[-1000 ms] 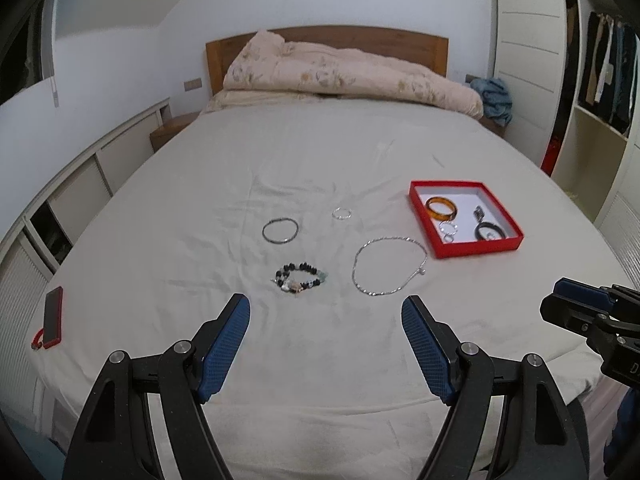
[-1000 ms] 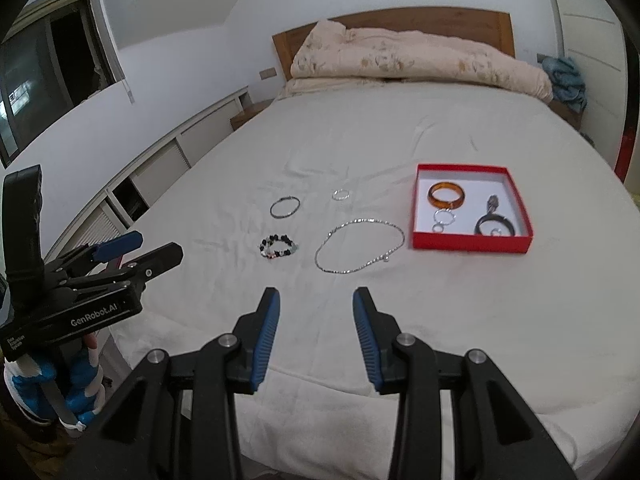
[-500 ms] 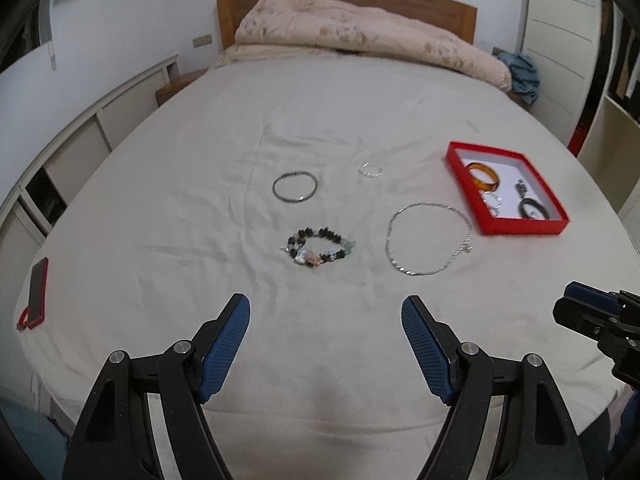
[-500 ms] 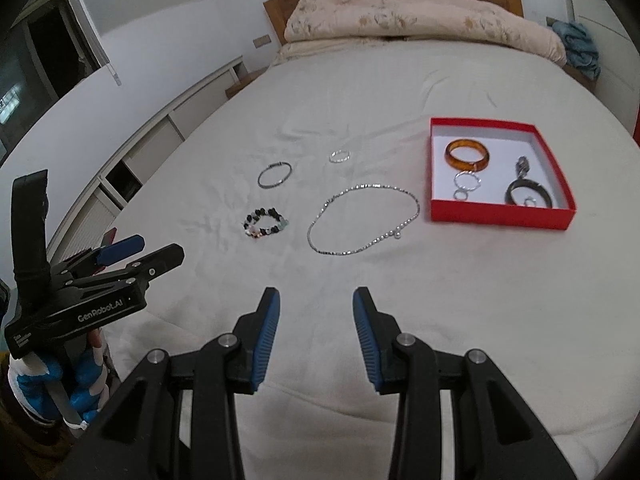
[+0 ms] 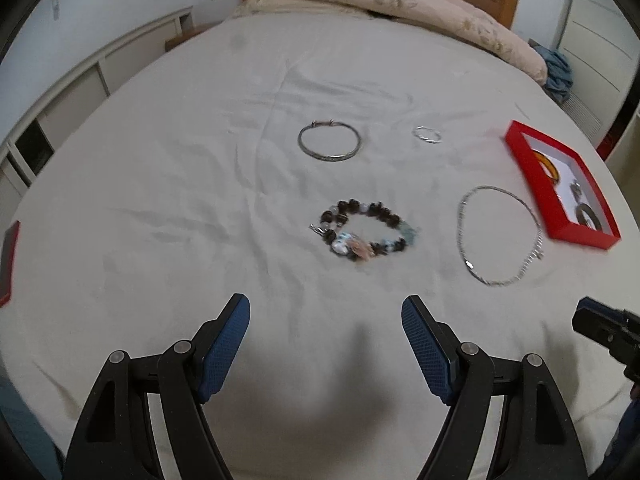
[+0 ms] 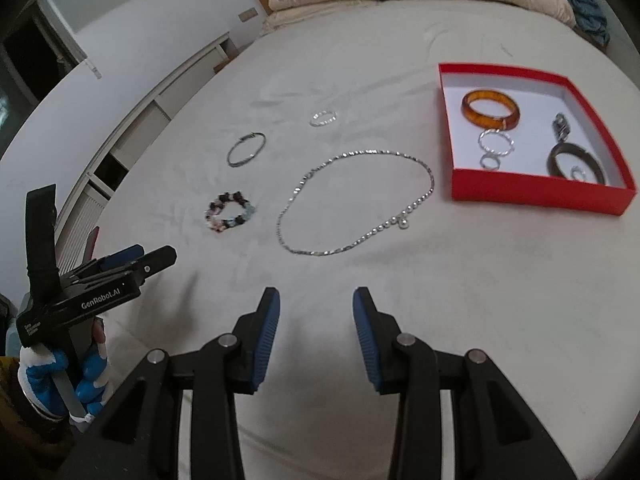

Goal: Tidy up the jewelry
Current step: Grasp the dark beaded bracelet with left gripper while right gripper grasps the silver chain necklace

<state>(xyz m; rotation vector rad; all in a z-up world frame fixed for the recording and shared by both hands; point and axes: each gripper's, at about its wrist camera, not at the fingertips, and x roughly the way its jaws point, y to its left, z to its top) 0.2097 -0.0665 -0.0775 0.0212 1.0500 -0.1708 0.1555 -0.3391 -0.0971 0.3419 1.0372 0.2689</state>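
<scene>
Hovering over the near edge of the bed, the left gripper [image 5: 326, 334] has its blue-padded jaws spread wide with nothing between them, and the right gripper [image 6: 316, 320] is likewise released, its jaws parted more narrowly and empty. Straight ahead of the left gripper, near it but apart, lies the beaded bracelet [image 5: 366, 230], a loop of dark round beads with a few pale blue and pinkish ones (its edges are slightly blurred). Beyond that bracelet rests a thin silver bangle [image 5: 329, 145], and to the right of the bangle a small twisted silver ring [image 5: 427, 134]. Ahead of the right gripper a silver chain necklace [image 6: 354, 202] is spread in an open oval on the sheet, with a small cluster of rounder beads at its right side, just beside the red box [image 6: 538, 196]. The box sits well to the right of the left gripper and forward-right of the right one; its white inside holds an amber bangle [image 6: 490, 110], a dark bangle [image 6: 576, 160], silver hoops [image 6: 496, 144] and a small dark charm [image 6: 561, 126]. The white bedsheet [image 5: 200, 184] is wrinkled, with a folded floral duvet [image 5: 400, 4] at the headboard.
</scene>
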